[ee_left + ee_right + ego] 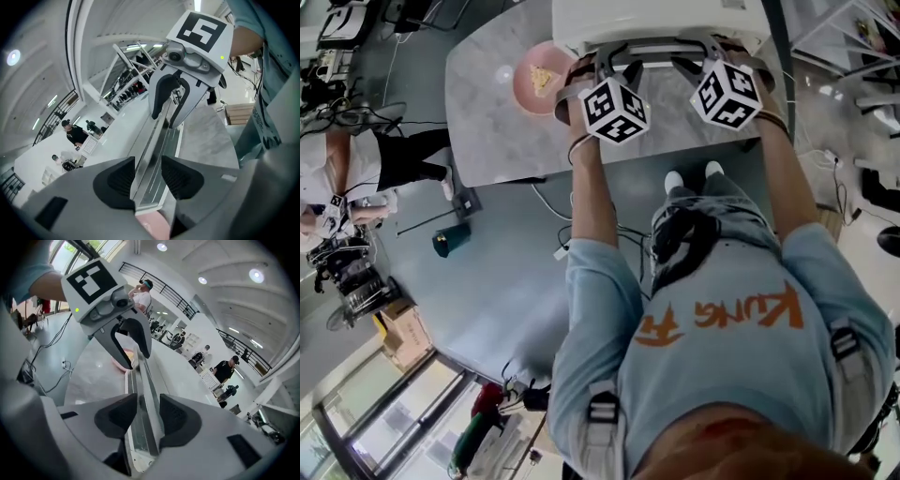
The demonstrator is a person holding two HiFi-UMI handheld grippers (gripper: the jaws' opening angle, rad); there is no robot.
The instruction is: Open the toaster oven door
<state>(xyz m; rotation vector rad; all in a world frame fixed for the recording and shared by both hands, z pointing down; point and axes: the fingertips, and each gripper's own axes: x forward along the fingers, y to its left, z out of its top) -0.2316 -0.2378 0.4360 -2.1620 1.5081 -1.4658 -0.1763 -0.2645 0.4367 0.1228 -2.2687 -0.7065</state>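
Shiny, smooth metal handle (149, 173) above a marbled grey stone-look tabletop (487, 112).

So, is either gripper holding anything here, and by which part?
Nothing is clamped: left gripper and right gripper each straddle the toaster oven door handle, jaws apart around its bar.

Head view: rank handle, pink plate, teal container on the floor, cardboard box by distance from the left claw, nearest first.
1. Handle: runs between the open left claw pads.
2. Pink plate: on the table, just left of the claw.
3. Teal container: on the floor, lower left.
4. Box: on the floor, farther lower left.
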